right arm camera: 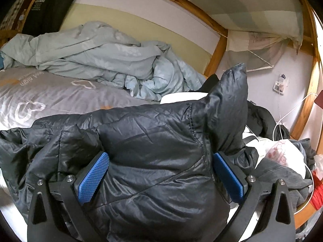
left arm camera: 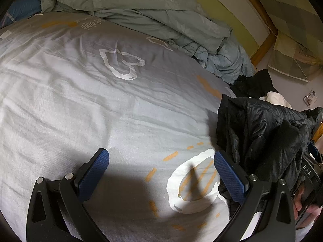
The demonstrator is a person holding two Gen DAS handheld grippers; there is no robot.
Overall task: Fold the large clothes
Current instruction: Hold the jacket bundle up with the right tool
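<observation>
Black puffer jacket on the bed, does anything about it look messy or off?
Yes. The black puffer jacket lies bunched up on the grey sheet, with one part sticking up. The teal duvet behind is crumpled too.

We read "DAS" in white capitals on black device body (left arm camera: 308, 170) at right edge of left wrist view. Grey bed sheet (left arm camera: 80, 100) bore white printed script near its far end, seen inverted; second word appeared to be "night", remainder illegible. Dark hanging garment (right arm camera: 43, 2) in right wrist view carried small white logo with lines of text, too small to read.
</observation>
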